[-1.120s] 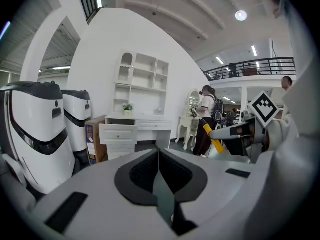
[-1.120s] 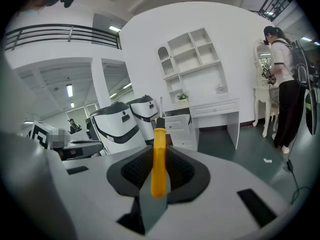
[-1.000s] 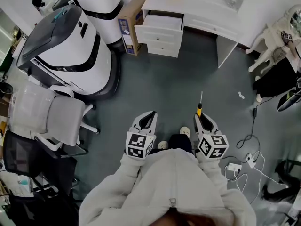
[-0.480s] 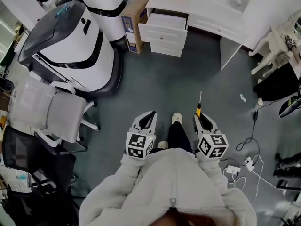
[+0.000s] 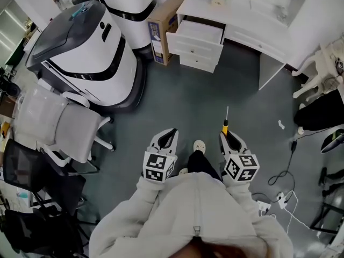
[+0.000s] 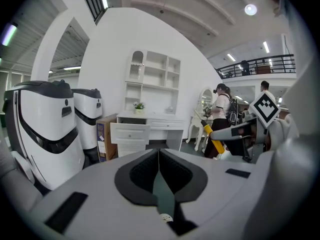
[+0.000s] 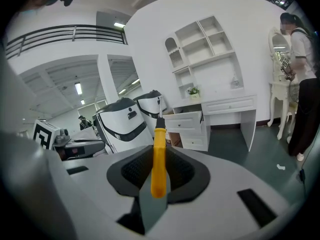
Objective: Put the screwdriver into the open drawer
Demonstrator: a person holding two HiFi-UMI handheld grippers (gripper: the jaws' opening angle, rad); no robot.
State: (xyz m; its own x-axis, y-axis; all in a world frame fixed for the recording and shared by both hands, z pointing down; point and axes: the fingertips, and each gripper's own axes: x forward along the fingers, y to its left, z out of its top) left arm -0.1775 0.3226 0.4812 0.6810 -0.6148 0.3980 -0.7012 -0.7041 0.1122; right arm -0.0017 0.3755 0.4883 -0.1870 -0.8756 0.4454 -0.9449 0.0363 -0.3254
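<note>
The jaws of the right gripper point(image 7: 159, 153) are closed on the yellow handle of the screwdriver point(image 7: 158, 170). The handle lies lengthwise between the dark pads, and the thin metal shaft sticks out ahead, past the tips. The jaws of the left gripper point(image 6: 159, 158) are pressed together with nothing between them.

The screwdriver looks light and stiff, so its weight should not strain the grip. The handle seems to be hard, smooth plastic, so it could twist or slide in the pads if the tip were knocked. The thick handle is the sensible place to hold it, since the shaft is too slim and slick to pinch firmly. With the handle held along its length, the tip points wherever the gripper points, which should make it easier to aim.

In the head view both grippers are held out low over the grey floor point(image 5: 204, 95). The open drawer point(image 5: 200, 32) is the top one of the white desk point(image 5: 252, 12), well apart from the grippers and ahead of them. The screwdriver is not yet near it.
</note>
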